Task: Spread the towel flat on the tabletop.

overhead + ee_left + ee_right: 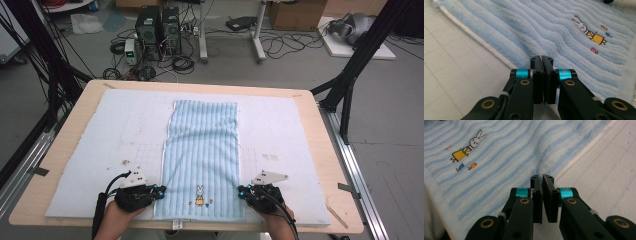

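Blue striped towel [202, 155] is laid flat mid-table on the white mat [125, 130], long axis running near-to-far, rabbit motif [199, 195] at the near end. Left gripper [161, 190] is set at the towel's near-left edge, right gripper [241, 191] at the near-right edge; each side is served by its own hand, equally close. Both are held low, pointing inward. Jaws are seen pressed together on both; whether the hem is pinched can't be told, so a lift of the near end looks next.
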A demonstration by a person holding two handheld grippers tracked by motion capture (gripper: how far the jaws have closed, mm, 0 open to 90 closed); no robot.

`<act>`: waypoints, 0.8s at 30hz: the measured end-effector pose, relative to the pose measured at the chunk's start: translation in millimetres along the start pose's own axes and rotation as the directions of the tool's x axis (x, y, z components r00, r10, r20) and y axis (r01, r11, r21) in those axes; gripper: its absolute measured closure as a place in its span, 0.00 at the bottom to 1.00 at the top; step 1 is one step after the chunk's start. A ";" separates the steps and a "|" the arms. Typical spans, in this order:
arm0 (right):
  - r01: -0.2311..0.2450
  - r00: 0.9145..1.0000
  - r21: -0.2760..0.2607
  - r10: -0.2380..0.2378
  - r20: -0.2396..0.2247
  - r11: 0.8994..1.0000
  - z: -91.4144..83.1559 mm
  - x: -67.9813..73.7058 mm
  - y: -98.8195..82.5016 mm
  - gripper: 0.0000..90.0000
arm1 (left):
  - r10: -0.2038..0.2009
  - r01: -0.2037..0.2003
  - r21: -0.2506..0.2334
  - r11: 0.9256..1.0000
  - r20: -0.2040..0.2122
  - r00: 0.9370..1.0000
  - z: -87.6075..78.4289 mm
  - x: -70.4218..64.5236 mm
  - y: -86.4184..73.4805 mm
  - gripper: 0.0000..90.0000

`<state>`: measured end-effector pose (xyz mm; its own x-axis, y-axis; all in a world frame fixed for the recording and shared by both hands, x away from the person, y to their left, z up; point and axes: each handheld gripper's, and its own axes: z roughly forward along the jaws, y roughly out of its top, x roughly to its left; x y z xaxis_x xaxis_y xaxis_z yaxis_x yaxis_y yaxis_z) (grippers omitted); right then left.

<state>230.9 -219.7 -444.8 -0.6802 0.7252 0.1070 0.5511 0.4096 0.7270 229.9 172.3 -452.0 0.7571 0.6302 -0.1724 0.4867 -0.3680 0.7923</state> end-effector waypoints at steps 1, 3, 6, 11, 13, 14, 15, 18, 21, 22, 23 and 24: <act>0.002 1.000 0.006 -0.002 0.000 1.000 -1.8 2.0 -1.3 0.96 | 0.004 -0.004 0.004 1.000 0.005 1.000 -1.5 -1.7 -1.0 0.97; 0.011 1.000 0.007 -0.011 -0.007 1.000 -6.0 5.5 -4.5 0.96 | 0.010 -0.010 0.005 1.000 0.016 1.000 -3.6 -4.9 -2.9 0.97; 0.016 1.000 0.011 -0.015 -0.013 1.000 -12.1 9.8 -8.6 0.96 | 0.019 -0.020 0.007 1.000 0.033 0.999 -8.1 -10.4 -7.7 0.97; 0.032 0.999 0.030 -0.031 -0.028 0.999 -23.3 19.8 -19.7 0.96 | 0.040 -0.043 0.033 0.999 0.085 0.996 -14.4 -21.5 -13.2 0.97; 0.027 0.999 0.039 -0.026 -0.038 0.999 -28.3 23.5 -24.4 0.96 | 0.054 -0.058 0.041 0.997 0.104 0.993 -17.0 -24.9 -14.6 0.97; 0.027 0.999 0.034 -0.025 -0.043 0.999 -30.8 24.6 -25.7 0.96 | 0.052 -0.057 0.037 0.998 0.110 0.993 -17.5 -25.3 -14.7 0.96; 0.019 0.999 0.025 -0.018 -0.043 0.999 -33.4 25.2 -25.9 0.93 | 0.045 -0.048 0.032 0.998 0.107 0.993 -17.4 -24.4 -14.1 0.89; -0.007 1.000 -0.011 0.007 -0.028 1.000 -34.6 20.8 -21.2 0.80 | 0.001 0.001 -0.032 0.999 0.053 0.999 -17.7 -17.1 -7.2 0.62; -0.033 0.999 -0.041 0.033 -0.008 0.999 -30.4 13.9 -12.8 0.76 | -0.022 0.024 -0.087 0.996 0.028 0.999 -19.1 -5.6 2.9 0.57; -0.041 0.999 -0.049 0.041 -0.004 0.998 -27.9 11.9 -9.3 0.74 | -0.027 0.029 -0.104 0.994 0.019 0.999 -19.3 -0.8 7.5 0.56; -0.040 0.999 -0.059 0.041 0.006 0.997 -24.6 9.8 -5.4 0.73 | -0.031 0.032 -0.117 0.993 0.009 0.999 -18.7 4.3 12.1 0.57; -0.043 0.999 -0.062 0.044 0.014 0.997 -20.9 7.9 -1.4 0.72 | -0.033 0.032 -0.123 0.992 -0.006 0.999 -17.6 9.3 16.8 0.57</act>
<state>214.7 -226.1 -430.8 -0.6482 0.7504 0.1293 0.5490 0.3429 0.7622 237.5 184.0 -430.1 0.7381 0.6460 -0.1948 0.4531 -0.2606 0.8526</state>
